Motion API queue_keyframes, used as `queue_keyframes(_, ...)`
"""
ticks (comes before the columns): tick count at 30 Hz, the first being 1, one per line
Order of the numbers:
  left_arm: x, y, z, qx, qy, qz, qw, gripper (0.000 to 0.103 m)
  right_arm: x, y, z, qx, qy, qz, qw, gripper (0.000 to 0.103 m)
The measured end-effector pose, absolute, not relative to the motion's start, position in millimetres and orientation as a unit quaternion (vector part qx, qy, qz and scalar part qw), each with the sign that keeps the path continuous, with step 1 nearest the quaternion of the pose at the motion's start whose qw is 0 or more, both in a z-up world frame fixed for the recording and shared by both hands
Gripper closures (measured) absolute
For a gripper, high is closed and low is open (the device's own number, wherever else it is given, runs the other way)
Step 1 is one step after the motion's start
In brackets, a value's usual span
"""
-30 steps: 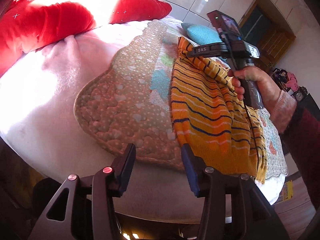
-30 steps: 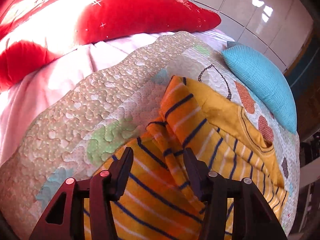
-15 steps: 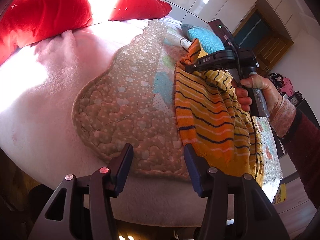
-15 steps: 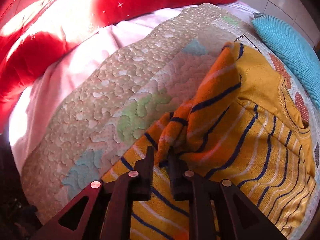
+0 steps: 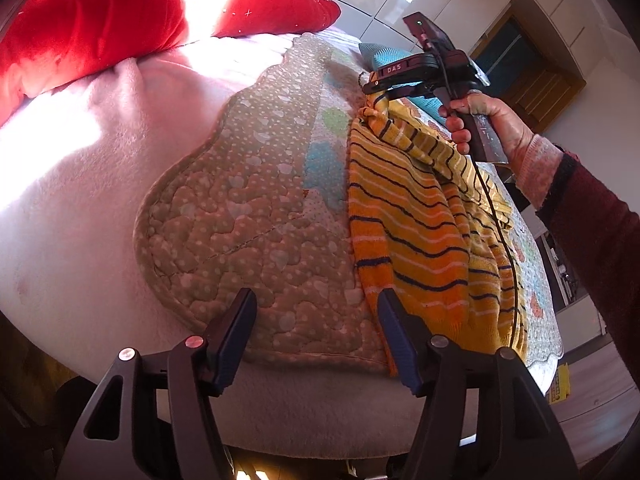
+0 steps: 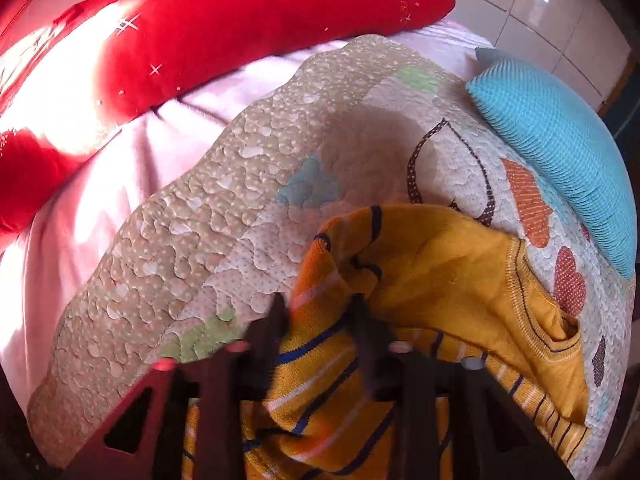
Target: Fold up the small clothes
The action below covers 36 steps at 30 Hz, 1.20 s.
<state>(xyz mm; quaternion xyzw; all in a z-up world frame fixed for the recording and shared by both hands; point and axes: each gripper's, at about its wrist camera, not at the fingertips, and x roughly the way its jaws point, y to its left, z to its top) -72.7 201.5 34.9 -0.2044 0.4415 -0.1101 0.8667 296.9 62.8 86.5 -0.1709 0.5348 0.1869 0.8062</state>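
Note:
A yellow and orange striped sweater [image 5: 420,216] lies lengthwise on a quilted mat [image 5: 248,216] on the bed. My right gripper [image 6: 318,312] is shut on a bunched sleeve of the sweater [image 6: 328,280] and holds it lifted above the mat; it also shows in the left wrist view [image 5: 372,92], at the sweater's far end. My left gripper [image 5: 316,340] is open and empty near the bed's front edge, just above the sweater's near hem. The sweater's collar [image 6: 540,312] lies to the right of the held sleeve.
A red pillow [image 5: 100,28] lies at the far left of the bed on a pink blanket [image 5: 80,168]. A turquoise cushion [image 6: 560,148] sits at the far right of the mat. Wooden floor [image 5: 592,384] shows at the right beyond the bed.
My right gripper closed on the sweater's sleeve and lifted it up off the mat. My left gripper stayed open near the front edge, shifting only slightly.

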Motion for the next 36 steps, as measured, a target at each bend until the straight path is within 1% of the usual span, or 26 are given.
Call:
queue_keyframes(3, -70.3, 198.6, 34.6, -0.199, 0.445, -0.115, 0.866, 0.039, 303.6, 76.3, 90.2, -0.203, 0.515, 0.173, 0.814, 0.095)
queue_keyframes(7, -66.1, 194.8, 34.2, -0.199, 0.447, -0.119, 0.864, 0.038, 330.1, 98.2, 92.5, -0.199, 0.490, 0.145, 0.836, 0.095)
queue_keyframes(11, -65.4, 190.5, 34.6, -0.194, 0.450, -0.110, 0.865, 0.038, 354.8, 116.6, 59.6, -0.207, 0.512, 0.105, 0.827, 0.092)
queue_keyframes(13, -67.4, 188.8, 37.1, -0.193, 0.451, -0.109, 0.865, 0.038, 354.8, 115.8, 54.9, -0.207, 0.514, 0.097, 0.827, 0.086)
queue_keyframes(14, -68.9, 188.2, 38.6, -0.192, 0.451, -0.108, 0.865, 0.038, 350.8, 113.0, 61.2, -0.200, 0.510, 0.099, 0.831, 0.077)
queue_keyframes(15, -70.7, 187.6, 40.3, -0.191, 0.451, -0.107, 0.865, 0.038, 345.3, 108.6, 70.8, -0.186, 0.506, 0.108, 0.835, 0.067)
queue_keyframes(16, -72.8, 186.8, 42.2, -0.187, 0.450, -0.106, 0.867, 0.038, 337.6, 103.1, 83.5, -0.175, 0.501, 0.118, 0.839, 0.061)
queue_keyframes(17, -75.0, 185.9, 44.1, -0.184, 0.449, -0.104, 0.868, 0.038, 328.1, 97.7, 98.1, -0.175, 0.492, 0.118, 0.845, 0.052)
queue_keyframes(19, -79.3, 184.6, 48.2, -0.185, 0.447, -0.101, 0.869, 0.038, 305.4, 82.1, 130.4, -0.184, 0.471, 0.116, 0.855, 0.047)
queue_keyframes(21, -85.5, 182.8, 55.1, -0.189, 0.439, -0.100, 0.873, 0.038, 278.5, 54.9, 163.7, -0.181, 0.455, 0.120, 0.864, 0.041)
queue_keyframes(22, -89.8, 181.5, 59.2, -0.190, 0.435, -0.097, 0.875, 0.038, 264.9, 37.9, 179.1, -0.175, 0.448, 0.118, 0.869, 0.039)
queue_keyframes(24, -98.8, 178.5, 67.3, -0.191, 0.426, -0.093, 0.879, 0.038, 230.9, -0.1, 206.1, -0.157, 0.434, 0.111, 0.880, 0.032)
queue_keyframes(26, -108.6, 174.7, 73.7, -0.189, 0.421, -0.091, 0.882, 0.036, 197.0, -44.7, 226.0, -0.138, 0.424, 0.094, 0.890, 0.029)
queue_keyframes(30, -124.3, 168.6, 82.3, -0.179, 0.419, -0.078, 0.887, 0.035, 129.3, -140.6, 243.8, -0.127, 0.418, 0.029, 0.899, 0.029)
queue_keyframes(32, -129.9, 167.4, 85.3, -0.176, 0.419, -0.072, 0.888, 0.034, 100.6, -191.4, 248.5, -0.156, 0.412, -0.033, 0.897, 0.029)
queue_keyframes(34, -132.1, 166.3, 87.3, -0.177, 0.421, -0.072, 0.887, 0.034, 73.5, -236.7, 254.2, -0.223, 0.391, -0.123, 0.884, 0.028)
queue_keyframes(36, -134.1, 163.5, 88.1, -0.178, 0.422, -0.073, 0.886, 0.034, 52.1, -276.6, 255.8, -0.297, 0.373, -0.209, 0.853, 0.023)
